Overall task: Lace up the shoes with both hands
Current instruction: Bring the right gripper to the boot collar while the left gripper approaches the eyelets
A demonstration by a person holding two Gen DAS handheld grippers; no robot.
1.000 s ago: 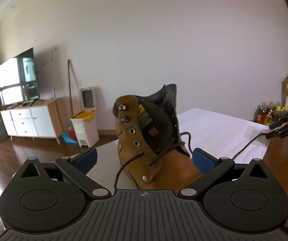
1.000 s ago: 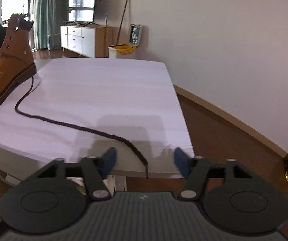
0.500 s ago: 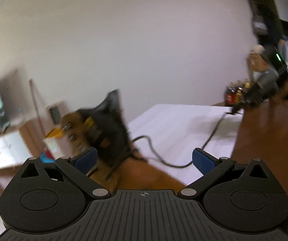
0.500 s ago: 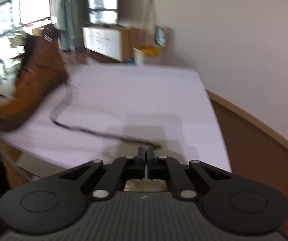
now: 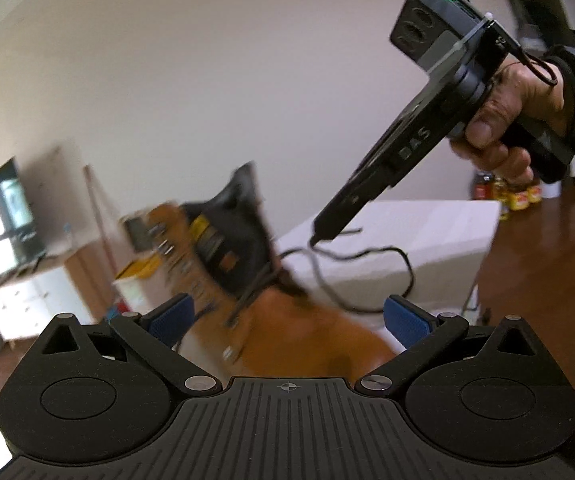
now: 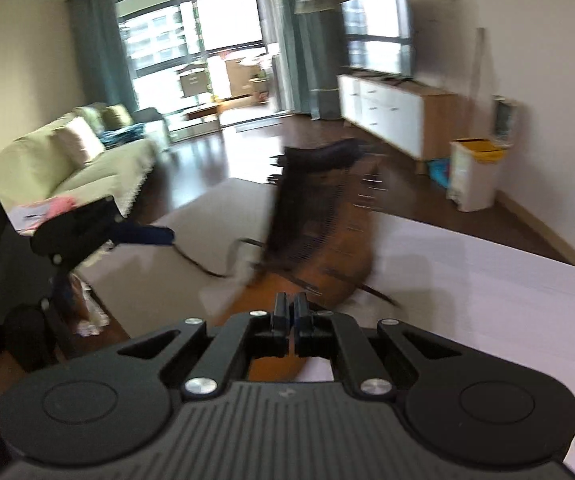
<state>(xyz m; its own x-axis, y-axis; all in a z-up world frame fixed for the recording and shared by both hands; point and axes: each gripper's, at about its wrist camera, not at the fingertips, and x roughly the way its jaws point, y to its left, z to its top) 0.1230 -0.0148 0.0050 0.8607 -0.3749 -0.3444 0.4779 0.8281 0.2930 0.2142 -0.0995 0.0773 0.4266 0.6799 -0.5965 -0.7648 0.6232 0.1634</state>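
A tan leather boot (image 5: 299, 332) with a dark padded collar stands blurred on a white counter (image 5: 439, 236). It sits just ahead of the left tongs (image 5: 287, 316), whose blue pads are spread wide with nothing between them. The right tongs (image 5: 319, 236), held by a hand (image 5: 503, 128), are pressed together on the end of a thin dark lace (image 5: 367, 256). The lace trails in loose curves back to the boot's metal eyelets. The boot's long axis runs away from the left tongs, which are nearer.
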